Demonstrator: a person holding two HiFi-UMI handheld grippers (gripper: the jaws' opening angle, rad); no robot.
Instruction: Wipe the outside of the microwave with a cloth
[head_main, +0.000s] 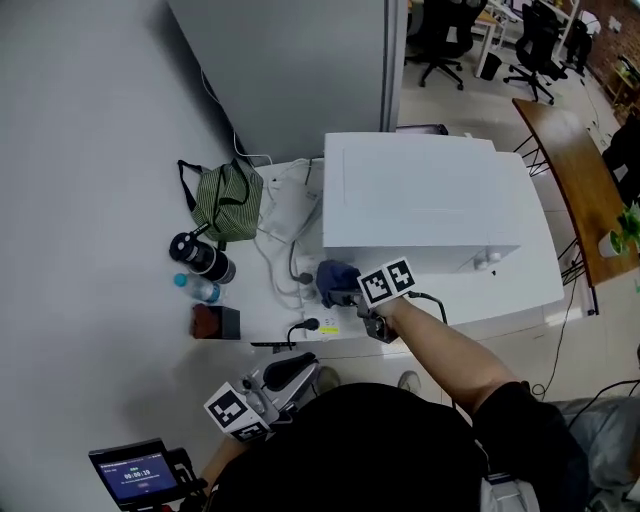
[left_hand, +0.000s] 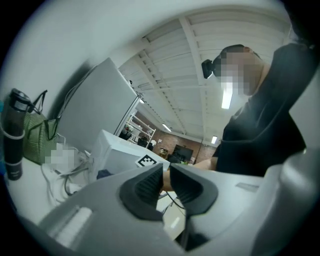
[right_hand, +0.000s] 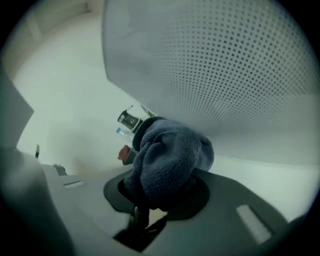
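The cloth (right_hand: 167, 160) is bunched between the jaws of the right gripper (right_hand: 160, 192), which are clamped on it. It bulges out past the tips as a soft, dark blue, nubbly wad. In the head view the cloth (head_main: 335, 280) sits ahead of the right gripper (head_main: 347, 293), at the near left corner of the microwave (head_main: 430, 200). Whether it actually presses on the wall cannot be told.

The microwave is a plain white box with straight edges. The side facing the right gripper is a smooth panel (right_hand: 225, 65) pricked with rows of small round holes.

To that gripper's left, the white table (head_main: 120, 230) carries loose white cables (head_main: 285, 225), a green striped bag (head_main: 228, 200), a dark bottle (head_main: 200, 257) and a small brown box (head_main: 215, 322). That leaves little room along this side. The microwave's top is bare.

The left gripper (head_main: 295, 370) hangs low, well apart from the microwave. Its ribbed black pads (left_hand: 145, 184) are nearly together, with nothing between them.
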